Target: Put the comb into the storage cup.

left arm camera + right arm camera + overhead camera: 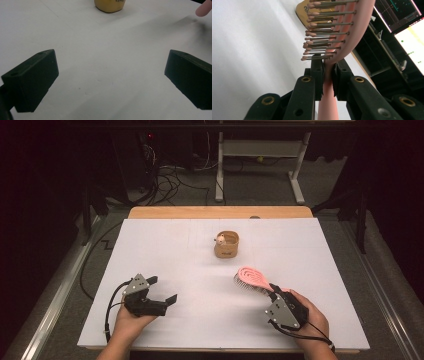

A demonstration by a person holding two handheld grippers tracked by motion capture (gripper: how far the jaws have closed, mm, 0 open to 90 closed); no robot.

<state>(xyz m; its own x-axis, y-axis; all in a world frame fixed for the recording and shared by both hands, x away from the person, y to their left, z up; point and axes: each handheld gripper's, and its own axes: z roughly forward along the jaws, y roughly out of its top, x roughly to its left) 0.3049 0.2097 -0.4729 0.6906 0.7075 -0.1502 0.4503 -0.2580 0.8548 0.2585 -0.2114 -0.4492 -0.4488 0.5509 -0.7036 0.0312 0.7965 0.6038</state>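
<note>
A pink hairbrush point(251, 278) hangs tilted above the white table point(165, 255), its head toward the middle. My right gripper point(274, 292) is shut on its handle. In the right gripper view the two jaws pinch the pink handle point(327, 100) just below the bristles point(324, 32), and my right gripper point(327, 68) points along the brush. A small tan wooden cup point(226, 245) stands upright at the table's centre, beyond the brush. My left gripper point(163, 289) rests low at the front left, open, nothing between its jaws. The left gripper point(111, 72) faces the cup point(109, 5).
A white sheet covers the table, with a wooden edge point(220, 212) at the far side. Beyond it are cables on the floor and a white desk frame point(260, 165). The brush's pink tip point(203, 8) shows at the top right of the left gripper view.
</note>
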